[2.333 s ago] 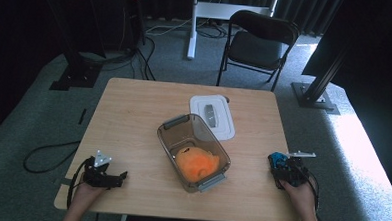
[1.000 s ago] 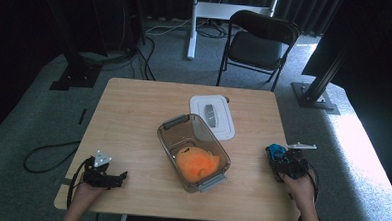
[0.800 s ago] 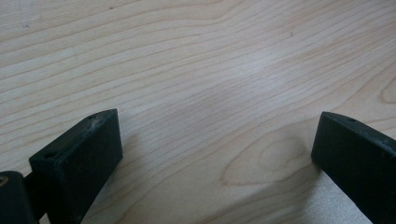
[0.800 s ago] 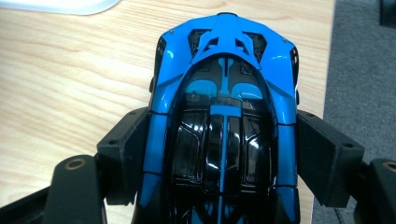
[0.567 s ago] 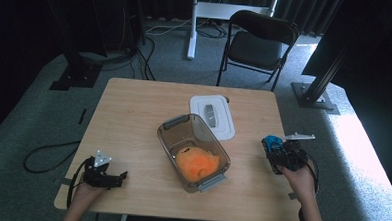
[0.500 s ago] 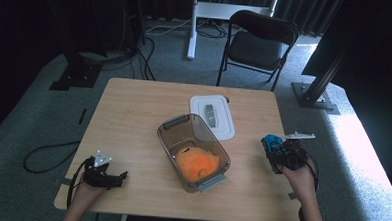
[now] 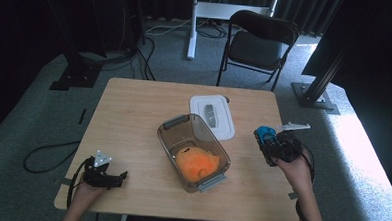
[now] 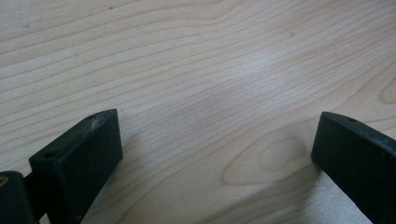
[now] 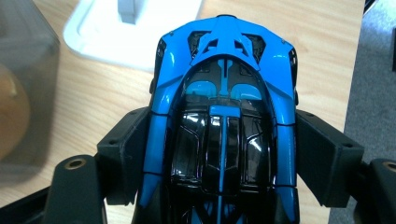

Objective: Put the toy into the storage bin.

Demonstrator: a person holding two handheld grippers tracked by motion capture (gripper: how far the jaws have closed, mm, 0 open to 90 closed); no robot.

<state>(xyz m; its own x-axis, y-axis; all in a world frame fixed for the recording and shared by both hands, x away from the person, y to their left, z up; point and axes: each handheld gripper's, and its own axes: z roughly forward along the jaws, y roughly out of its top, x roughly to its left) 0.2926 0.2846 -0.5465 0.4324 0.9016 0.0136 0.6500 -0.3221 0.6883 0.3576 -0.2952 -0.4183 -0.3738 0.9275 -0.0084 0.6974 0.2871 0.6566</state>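
Note:
A blue and black toy car [image 9: 224, 116] sits lengthwise between the jaws of my right gripper [image 9: 226, 156], and the pads press on its sides. In the high view the right gripper [image 7: 267, 139] holds the car [image 7: 263, 133] above the table's right side, right of a clear container [image 7: 169, 135]. An orange lump [image 7: 196, 163] lies inside that container. My left gripper [image 7: 113, 177] rests on the table near the front left corner. Its jaws stand wide apart over bare wood, and nothing is between them in the left gripper view [image 8: 215, 158].
A white lid [image 7: 224, 131] lies flat just behind the container, and it also appears at the top of the right gripper view [image 9: 116, 42]. A black folding chair [image 7: 259, 43] stands beyond the table's far edge. Cables trail on the grey floor at the left.
My right gripper has lifted with the toy car and moved left and away from the front edge, toward the container. The left gripper has stayed put.

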